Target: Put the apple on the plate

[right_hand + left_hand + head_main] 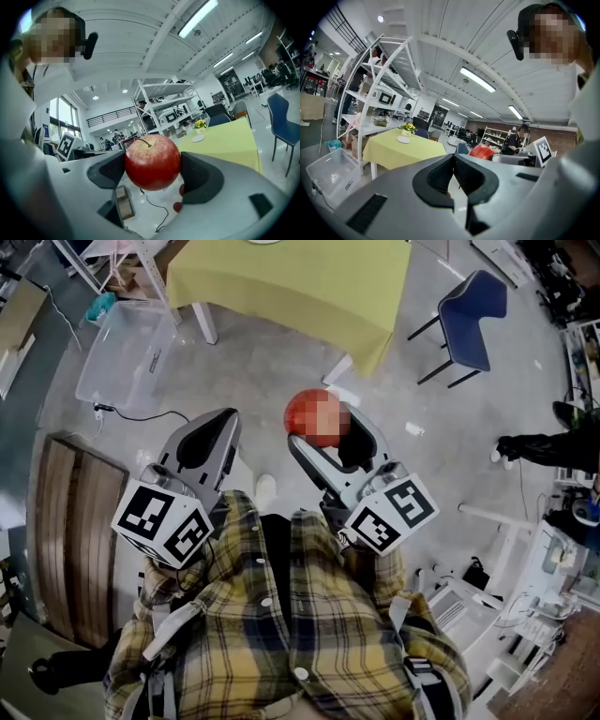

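Fingers (110,171) of our right gripper (152,174) clamp the apple (152,159); those of our left gripper (453,161) meet, empty. Mid-carry, we judge; next we must reach the plate (198,138), right of centre.

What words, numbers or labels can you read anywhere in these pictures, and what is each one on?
No text can be read in any view.
Left marker cube and right marker cube: black-and-white square patterns only, no words.
Label on the clear storage bin: too small to read.
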### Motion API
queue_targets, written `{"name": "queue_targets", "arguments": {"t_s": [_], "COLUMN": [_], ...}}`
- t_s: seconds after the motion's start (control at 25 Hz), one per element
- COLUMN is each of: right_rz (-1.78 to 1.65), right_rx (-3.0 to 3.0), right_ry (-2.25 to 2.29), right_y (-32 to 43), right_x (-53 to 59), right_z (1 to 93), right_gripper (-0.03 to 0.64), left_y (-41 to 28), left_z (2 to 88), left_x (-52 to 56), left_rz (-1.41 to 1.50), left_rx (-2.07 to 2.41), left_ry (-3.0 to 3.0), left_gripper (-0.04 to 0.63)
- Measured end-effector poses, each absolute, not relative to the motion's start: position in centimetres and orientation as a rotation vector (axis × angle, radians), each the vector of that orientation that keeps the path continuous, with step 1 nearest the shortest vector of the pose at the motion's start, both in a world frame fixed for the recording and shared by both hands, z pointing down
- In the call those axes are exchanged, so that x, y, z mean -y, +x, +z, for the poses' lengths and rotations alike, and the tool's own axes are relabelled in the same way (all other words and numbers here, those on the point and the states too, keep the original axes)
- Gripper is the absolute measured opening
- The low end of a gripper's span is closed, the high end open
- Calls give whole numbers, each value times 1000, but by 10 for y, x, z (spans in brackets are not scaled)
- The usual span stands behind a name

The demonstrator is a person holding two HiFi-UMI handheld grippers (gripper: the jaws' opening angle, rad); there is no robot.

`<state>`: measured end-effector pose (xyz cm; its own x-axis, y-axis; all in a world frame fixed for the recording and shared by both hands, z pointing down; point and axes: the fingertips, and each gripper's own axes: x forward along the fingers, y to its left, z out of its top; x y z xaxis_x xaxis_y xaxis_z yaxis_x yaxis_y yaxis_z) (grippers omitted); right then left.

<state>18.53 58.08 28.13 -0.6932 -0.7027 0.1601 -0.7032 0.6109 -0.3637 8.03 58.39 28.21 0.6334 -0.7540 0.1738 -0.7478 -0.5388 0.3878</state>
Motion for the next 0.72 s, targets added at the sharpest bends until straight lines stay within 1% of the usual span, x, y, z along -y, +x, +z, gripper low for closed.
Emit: {"name": "queue_targets", "arguments": {"t_s": [0.16, 0.4, 0.72], "right_rz": [648, 665, 651], "right_rx": [2808, 2775, 2772], "right_ry": [1237, 1259, 1231], "right_y": [183, 170, 124], "right_x": [-573, -537, -463], "right_z": [285, 290, 289], "right_gripper": [364, 364, 364], "left_y": [79, 66, 19], "left_z": [288, 289, 290], "left_x": [-576, -534, -463], "left_rz": [-8, -21, -43], "left_rx": [1166, 1140, 1152], "left_ry": [2427, 2434, 2415], "left_gripper": [8, 8, 8]}}
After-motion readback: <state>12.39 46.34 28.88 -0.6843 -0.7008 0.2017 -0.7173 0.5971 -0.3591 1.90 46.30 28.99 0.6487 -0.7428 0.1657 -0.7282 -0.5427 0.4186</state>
